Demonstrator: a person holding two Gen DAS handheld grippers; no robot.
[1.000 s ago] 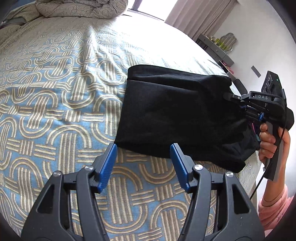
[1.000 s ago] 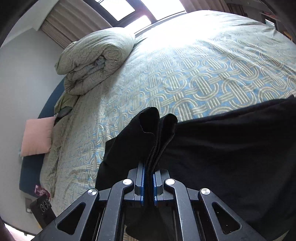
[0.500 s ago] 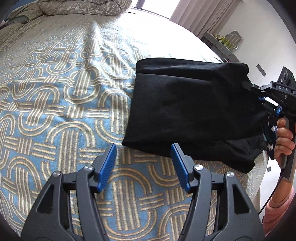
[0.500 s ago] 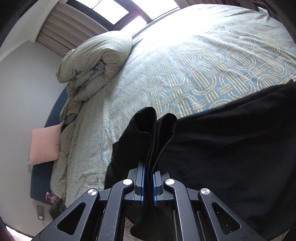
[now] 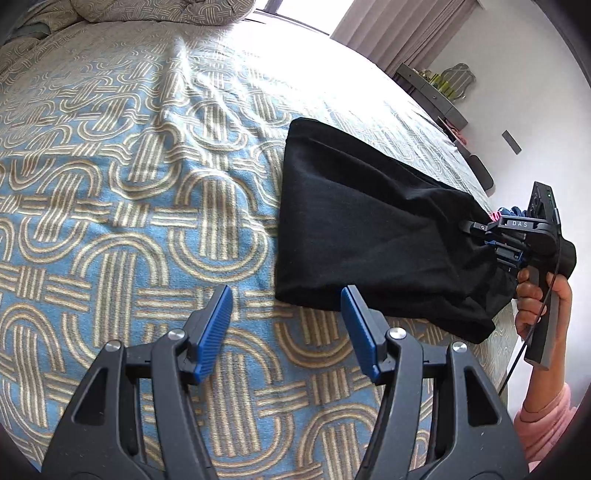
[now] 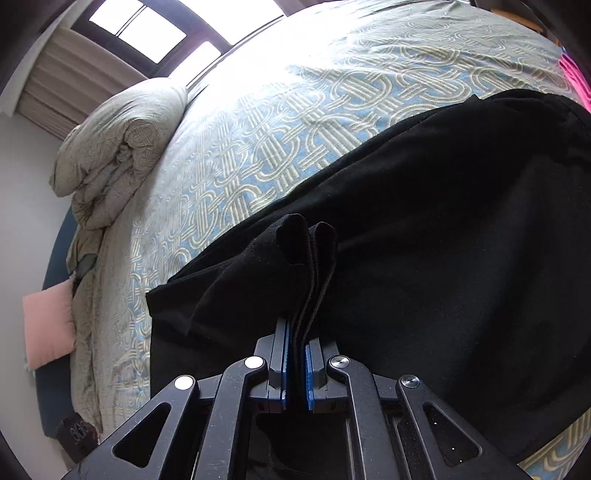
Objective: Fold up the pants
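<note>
Black pants [image 5: 369,229] lie folded on the patterned bed cover [image 5: 129,192], at 2 o'clock from the left gripper [image 5: 286,325]. Left fingers wide apart, holding nothing, above cover. Right gripper [image 6: 295,365] clamped tight on pants' bunched edge at bed's edge.

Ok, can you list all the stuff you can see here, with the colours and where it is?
pants: one, black, folded on the bedspread near the bed's edge
bedspread: one, blue with beige loops, covering the bed
duvet: one, beige, bundled at the far end by the window
cushion: one, pink, beside the bed
curtains: beige, by the window
left gripper: one, black with blue fingers, open above the bedspread
right gripper: one, black with blue fingers, shut on the pants' edge
hand: one, pink sleeve, holding the right gripper
</note>
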